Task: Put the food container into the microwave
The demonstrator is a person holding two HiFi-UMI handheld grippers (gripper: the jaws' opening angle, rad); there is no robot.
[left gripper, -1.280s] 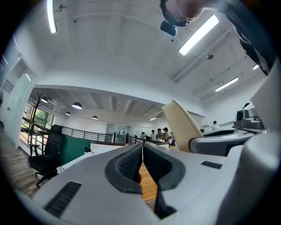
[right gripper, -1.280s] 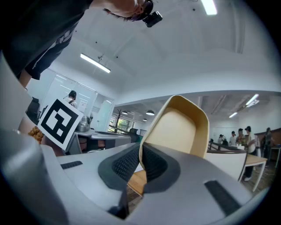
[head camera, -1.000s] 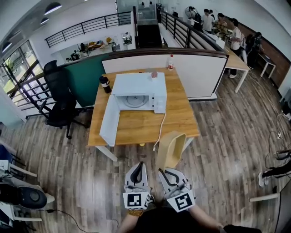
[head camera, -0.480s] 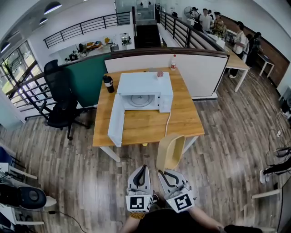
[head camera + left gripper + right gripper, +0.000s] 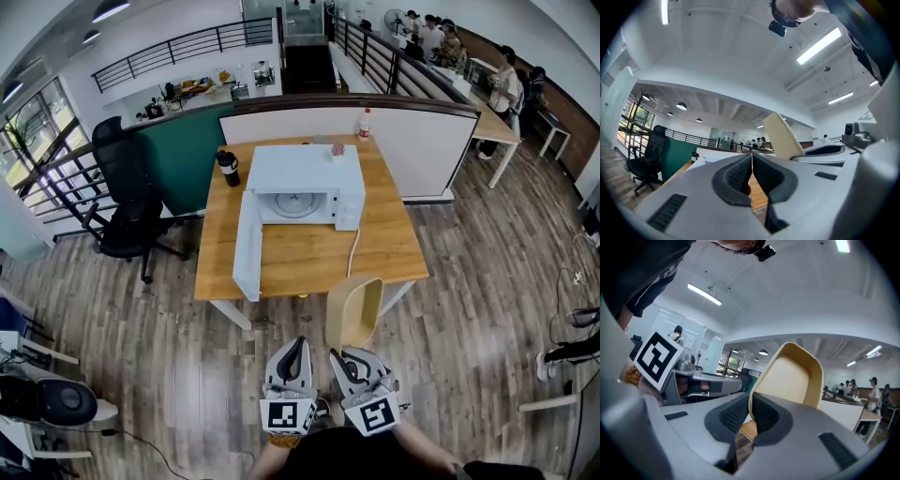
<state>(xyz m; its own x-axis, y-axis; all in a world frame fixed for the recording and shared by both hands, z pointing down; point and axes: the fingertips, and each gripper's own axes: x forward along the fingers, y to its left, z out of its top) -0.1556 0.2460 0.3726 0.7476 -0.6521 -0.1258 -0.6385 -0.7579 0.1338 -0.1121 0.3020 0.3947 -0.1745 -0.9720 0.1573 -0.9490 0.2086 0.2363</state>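
Wooden and pale, the rectangular tabletop [image 5: 309, 265] lies well ahead of me across plank flooring. A white box-shaped microwave oven [image 5: 302, 169] sits on it toward the far edge, about midway between the far corners. Its white door [image 5: 247, 246] stands wide open, reaching toward the near left corner. The cavity faces me and I can see only the round pale turntable [image 5: 295, 204] in it. A tan moulded chair [image 5: 353, 312] stands at the near edge toward the right corner, between me and the table.

My left gripper [image 5: 296, 343] and right gripper [image 5: 337, 357] hang low and close to my body, side by side, well apart from the table. Each gripper's own view shows its ribbed black pads pressed together with nothing between them, so both are closed and empty.

A black cylindrical tumbler [image 5: 228, 169] stands by the far left corner, just beside the oven. A clear bottle with a red cap [image 5: 364, 123] stands at the far edge toward the right corner. A small pinkish object [image 5: 337, 149] rests on the oven's top, too small to identify.

I cannot find the food container in any view. It is not on the bare wood, not in the cavity, and not in my jaws.

I judge the task to be at its very start. I am in the approach, with the door already open and nothing picked up. The next move calls for closing in on the near edge, skirting the chair, and locating the container. Then I must part one pair of jaws to take it.
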